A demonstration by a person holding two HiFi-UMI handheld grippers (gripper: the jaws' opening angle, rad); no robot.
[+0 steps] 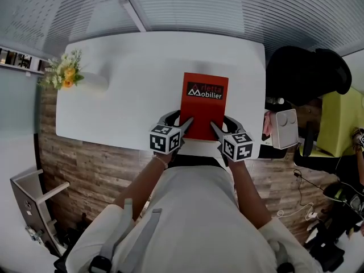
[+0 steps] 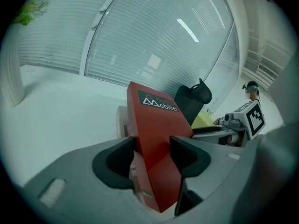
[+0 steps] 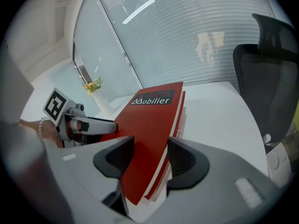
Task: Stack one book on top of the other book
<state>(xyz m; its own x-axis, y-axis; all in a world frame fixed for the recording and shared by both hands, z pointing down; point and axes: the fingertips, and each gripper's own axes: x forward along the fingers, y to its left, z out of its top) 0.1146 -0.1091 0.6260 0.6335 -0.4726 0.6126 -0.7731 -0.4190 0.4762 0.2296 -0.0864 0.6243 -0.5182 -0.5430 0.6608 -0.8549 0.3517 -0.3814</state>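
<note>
It's an office meeting room: a white table (image 1: 125, 90) spreads out ahead of the left gripper (image 1: 185, 124) and right gripper (image 1: 217, 128), ribbed frosted-glass walls (image 1: 239, 10) stand beyond, and a black desk chair (image 1: 304, 73) sits off the right gripper's side.

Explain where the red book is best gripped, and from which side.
Grip the red book at its two near corners from the person's side, as the left tool and right tool do. Thin and broad, it fits the jaws; two grips likely steady it.

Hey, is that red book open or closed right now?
Closed: the red book with white lettering shows only its front cover, pages flat beneath it.
</note>
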